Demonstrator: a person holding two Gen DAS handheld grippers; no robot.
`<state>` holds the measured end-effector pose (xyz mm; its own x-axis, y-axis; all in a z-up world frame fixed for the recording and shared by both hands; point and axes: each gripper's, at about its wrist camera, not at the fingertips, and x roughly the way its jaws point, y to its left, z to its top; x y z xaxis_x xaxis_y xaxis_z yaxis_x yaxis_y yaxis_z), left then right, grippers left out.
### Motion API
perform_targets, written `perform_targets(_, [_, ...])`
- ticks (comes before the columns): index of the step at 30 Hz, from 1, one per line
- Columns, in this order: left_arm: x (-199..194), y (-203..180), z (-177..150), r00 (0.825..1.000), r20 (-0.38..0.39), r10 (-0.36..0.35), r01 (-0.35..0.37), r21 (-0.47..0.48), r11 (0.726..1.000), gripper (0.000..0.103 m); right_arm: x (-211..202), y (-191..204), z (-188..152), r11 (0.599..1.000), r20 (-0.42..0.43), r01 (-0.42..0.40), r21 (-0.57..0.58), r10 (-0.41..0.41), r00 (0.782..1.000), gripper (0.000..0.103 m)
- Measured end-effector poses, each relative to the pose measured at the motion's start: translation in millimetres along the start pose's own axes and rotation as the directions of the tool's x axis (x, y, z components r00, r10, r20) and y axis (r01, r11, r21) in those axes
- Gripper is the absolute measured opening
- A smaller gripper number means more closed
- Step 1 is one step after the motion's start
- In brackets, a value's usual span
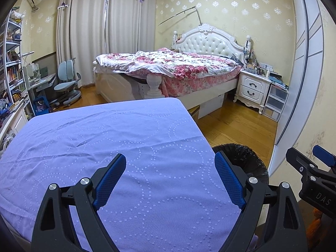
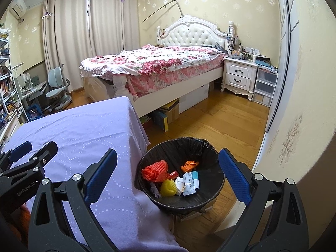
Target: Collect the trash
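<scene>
A black-lined trash bin (image 2: 208, 147) stands on the floor right of the table. Inside lie an orange foam net (image 2: 155, 169), a yellow foam net (image 2: 168, 187), an orange wrapper (image 2: 189, 165) and white packets (image 2: 190, 182). My right gripper (image 2: 167, 169) is open and empty, above the bin's near side. My left gripper (image 1: 170, 169) is open and empty over the purple tablecloth (image 1: 105, 130), with nothing between its fingers. The bin's rim (image 1: 241, 150) shows at the right of the left wrist view. Each gripper shows in the other's view: the right one (image 1: 310, 168), the left one (image 2: 25, 155).
A bed (image 2: 157, 67) with a floral cover stands behind the table. A white nightstand (image 2: 239, 76) and plastic drawers (image 2: 264, 88) are at the right wall. A desk chair (image 1: 67, 79) and shelves (image 1: 12, 63) are at the left. Boxes (image 2: 168, 113) lie under the bed.
</scene>
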<state>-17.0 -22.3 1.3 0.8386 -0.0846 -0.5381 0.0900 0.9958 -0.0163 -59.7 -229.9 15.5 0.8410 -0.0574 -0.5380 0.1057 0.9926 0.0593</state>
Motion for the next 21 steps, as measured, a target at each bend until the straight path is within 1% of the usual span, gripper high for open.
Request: perform_targets(21, [-0.6,-1.7,-0.6,1.0,-0.004,-0.001,0.001,0.001,1.0,0.086,0.7,0.8,-0.8,1.0,-0.003,0.0,-0.002,0.0,1.0,0.095])
